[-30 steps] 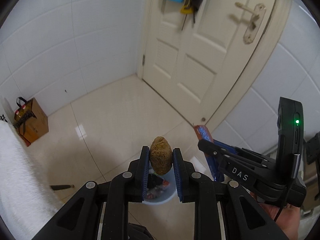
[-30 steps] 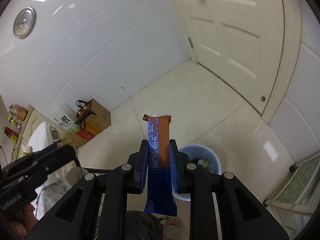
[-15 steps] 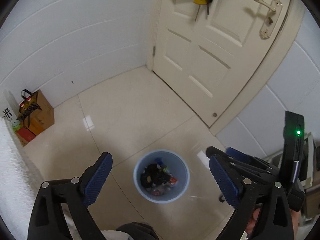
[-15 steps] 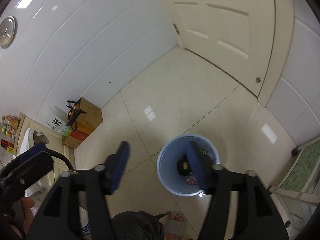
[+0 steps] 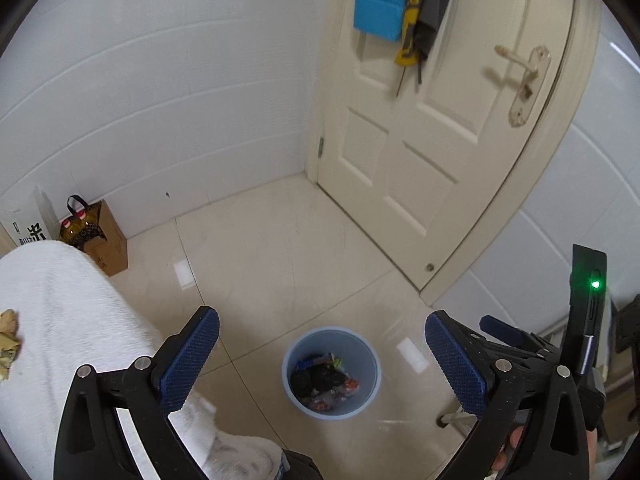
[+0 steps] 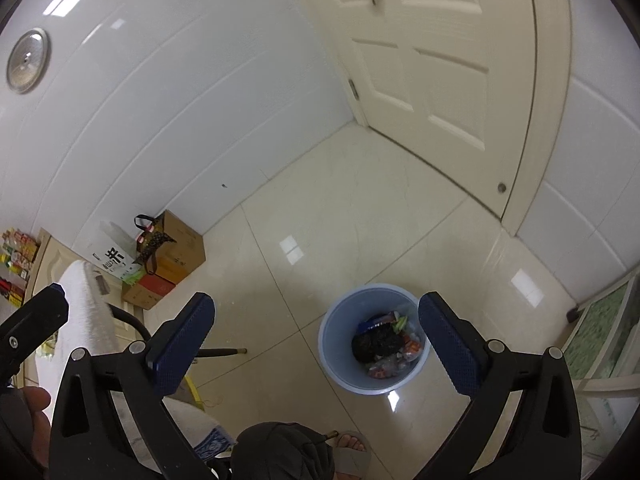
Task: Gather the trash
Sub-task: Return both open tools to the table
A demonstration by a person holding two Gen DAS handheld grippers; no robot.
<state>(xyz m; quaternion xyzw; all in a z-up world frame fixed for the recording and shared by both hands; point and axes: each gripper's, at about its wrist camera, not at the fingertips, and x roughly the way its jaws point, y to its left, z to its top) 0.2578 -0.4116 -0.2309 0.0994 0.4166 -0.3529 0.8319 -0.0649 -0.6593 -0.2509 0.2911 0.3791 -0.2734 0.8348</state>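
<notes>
I am holding my left gripper (image 5: 320, 364) and right gripper (image 6: 316, 344) spread wide, both carrying nothing, above the blue bin (image 5: 331, 368) at lower center, already part-filled with trash. 1 crumpled scrap (image 5: 8, 336) is waiting at the left edge on the white cloth (image 5: 68, 320).

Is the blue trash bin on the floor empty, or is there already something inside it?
Not empty. The blue bin stands upright with no lid, and both views show a dark lump and colourful wrappers covering its bottom.
</notes>
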